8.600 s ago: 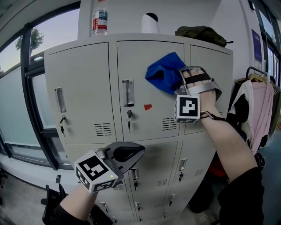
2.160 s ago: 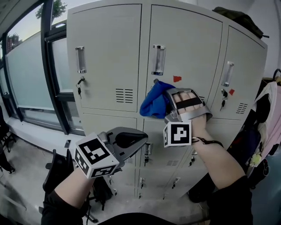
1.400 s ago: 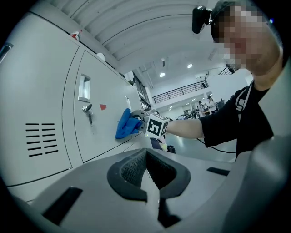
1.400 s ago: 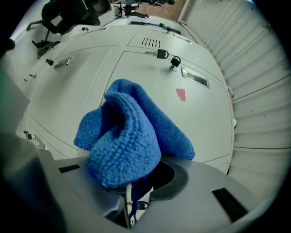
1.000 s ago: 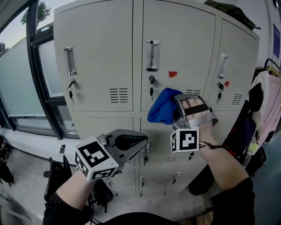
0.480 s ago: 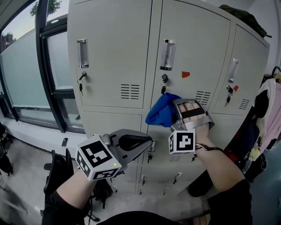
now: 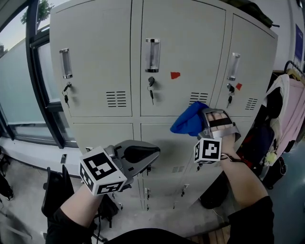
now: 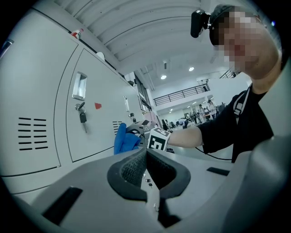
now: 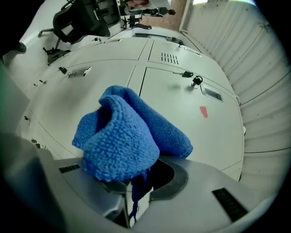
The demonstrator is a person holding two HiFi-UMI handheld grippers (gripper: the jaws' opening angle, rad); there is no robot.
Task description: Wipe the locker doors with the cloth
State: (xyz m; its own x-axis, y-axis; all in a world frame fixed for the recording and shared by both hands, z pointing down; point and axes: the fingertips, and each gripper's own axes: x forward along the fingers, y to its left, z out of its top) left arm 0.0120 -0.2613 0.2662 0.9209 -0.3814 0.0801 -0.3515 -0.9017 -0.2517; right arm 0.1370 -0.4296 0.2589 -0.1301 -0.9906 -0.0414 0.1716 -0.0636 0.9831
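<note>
A grey bank of lockers (image 7: 181, 47) fills the head view, with handles and keys on the upper doors. My right gripper (image 7: 204, 125) is shut on a bunched blue cloth (image 7: 189, 120), pressed near the seam between the upper middle door and the lower row. In the right gripper view the blue cloth (image 9: 127, 136) bulges over the jaws against the locker door (image 9: 173, 95). My left gripper (image 7: 150, 155) hangs low in front of the lower doors, shut and holding nothing. The left gripper (image 8: 145, 157) view shows its jaws together, with the cloth (image 8: 123, 140) beyond.
A window (image 7: 19, 86) with a dark frame runs along the left. Clothes (image 7: 286, 109) hang on a rack at the right. A dark bag (image 7: 252, 12) lies on top of the lockers. A black chair (image 7: 57, 190) stands on the floor at lower left.
The right gripper has carried the cloth down the middle door, from its top to its bottom edge, and a little to the right. The left gripper has stayed low and shut.
</note>
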